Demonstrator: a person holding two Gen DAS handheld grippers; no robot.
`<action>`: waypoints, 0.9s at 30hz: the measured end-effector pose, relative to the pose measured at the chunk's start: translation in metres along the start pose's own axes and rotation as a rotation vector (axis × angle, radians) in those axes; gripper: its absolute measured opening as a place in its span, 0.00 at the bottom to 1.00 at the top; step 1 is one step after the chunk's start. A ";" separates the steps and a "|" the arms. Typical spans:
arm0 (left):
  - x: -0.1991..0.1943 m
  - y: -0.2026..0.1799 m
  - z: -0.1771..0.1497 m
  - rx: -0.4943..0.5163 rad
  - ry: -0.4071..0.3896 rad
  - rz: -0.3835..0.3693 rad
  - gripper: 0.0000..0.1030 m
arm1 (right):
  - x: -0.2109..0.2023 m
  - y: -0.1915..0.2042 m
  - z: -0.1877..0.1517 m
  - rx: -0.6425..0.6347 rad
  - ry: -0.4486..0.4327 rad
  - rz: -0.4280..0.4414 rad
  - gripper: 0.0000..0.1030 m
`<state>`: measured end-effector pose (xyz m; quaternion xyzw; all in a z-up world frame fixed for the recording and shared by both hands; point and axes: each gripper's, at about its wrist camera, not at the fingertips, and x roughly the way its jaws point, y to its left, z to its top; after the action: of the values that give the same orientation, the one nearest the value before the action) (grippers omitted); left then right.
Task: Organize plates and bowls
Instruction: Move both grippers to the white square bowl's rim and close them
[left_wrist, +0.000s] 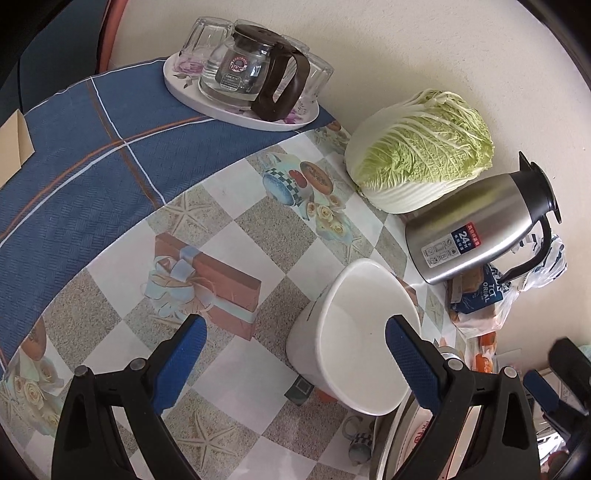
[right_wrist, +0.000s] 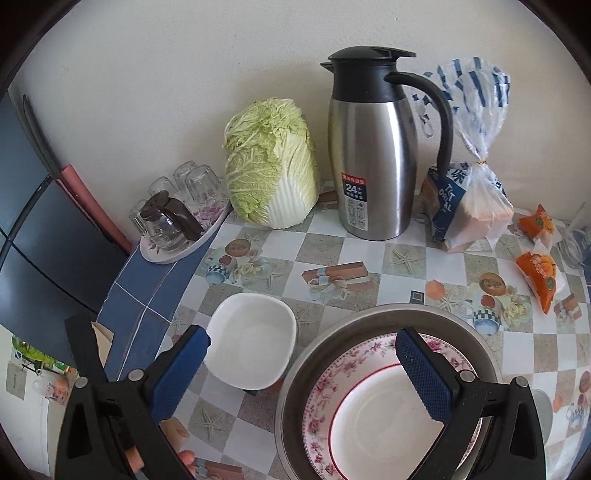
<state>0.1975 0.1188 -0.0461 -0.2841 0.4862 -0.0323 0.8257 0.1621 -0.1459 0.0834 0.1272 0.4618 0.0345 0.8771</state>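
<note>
White ceramic: the square bowl (right_wrist: 251, 350) stands upright on the patterned tablecloth (right_wrist: 369, 258), just left of the steel basin (right_wrist: 295, 369), and holds nothing visible. Inside the basin lies a floral plate (right_wrist: 325, 387) with a pink flower rim and a red ring; its white centre is bare.

Left gripper (left_wrist: 295, 365): fingers spread wide, gripping nothing; its right pad (left_wrist: 410, 365) sits over the bowl's (left_wrist: 354, 339) opening, its left pad over bare cloth. Right gripper (right_wrist: 303, 373): fingers spread wide, gripping nothing; the right pad is over the plate, the left pad just beside the bowl's near-left rim.

Along the wall, left to right in the right wrist view:
- oval floral tray (right_wrist: 166, 254) on a blue cloth (right_wrist: 147, 295), carrying a glass teapot (right_wrist: 166, 225) with a brown handle and several upturned glasses (right_wrist: 201, 184)
- napa cabbage (right_wrist: 271, 166)
- stainless thermal carafe (right_wrist: 373, 147), black lid closed
- clear plastic bag of sliced bread (right_wrist: 469, 203), tied at the neck
- two orange snack packets (right_wrist: 539, 273) lying apart from the bag
</note>
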 end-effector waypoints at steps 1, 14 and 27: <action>0.002 0.000 0.000 0.000 0.006 0.001 0.95 | 0.006 0.004 0.004 -0.004 0.021 -0.001 1.00; 0.023 0.005 0.002 0.003 0.046 0.030 0.93 | 0.084 0.011 0.010 -0.026 0.200 -0.107 0.62; 0.038 -0.002 -0.002 0.022 0.087 -0.013 0.41 | 0.118 0.020 0.003 -0.091 0.257 -0.152 0.16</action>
<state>0.2164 0.1038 -0.0750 -0.2764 0.5195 -0.0554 0.8066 0.2331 -0.1056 -0.0047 0.0468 0.5764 0.0050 0.8158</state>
